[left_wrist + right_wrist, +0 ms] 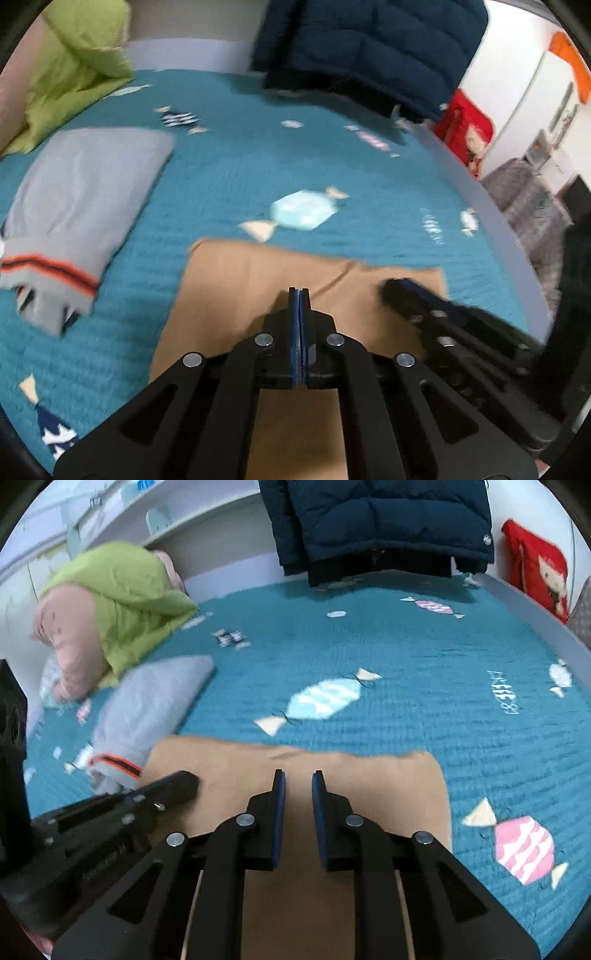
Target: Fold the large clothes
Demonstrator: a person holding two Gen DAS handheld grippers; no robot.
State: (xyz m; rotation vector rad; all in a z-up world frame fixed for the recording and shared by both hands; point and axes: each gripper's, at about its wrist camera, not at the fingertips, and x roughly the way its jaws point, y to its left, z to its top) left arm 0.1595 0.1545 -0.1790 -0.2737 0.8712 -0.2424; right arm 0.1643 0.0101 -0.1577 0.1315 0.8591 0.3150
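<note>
A tan garment (295, 771) lies folded flat on a teal bedspread (424, 701) printed with candy shapes, directly under 2 handheld grippers. The garment forms a rough rectangle; its far edge runs left to right across both wrist views, and the cloth extends back toward the cameras beneath the tools, so its long axis cannot be told. Its surface is plain and smooth, with 1 faint crease near the far edge.

The left gripper (299, 291) hangs over the garment with its blue-lined fingers pressed together and nothing visible between them. The right gripper (298, 775) is spread, a clear gap between its pads, also above the tan cloth.

To the left, a folded grey garment (85, 206) with orange and dark stripes rests on the bedspread, apart from the tan one. A green quilt (125, 602) is bunched in the far left corner, and a navy puffer jacket (380, 520) hangs at the far side.
</note>
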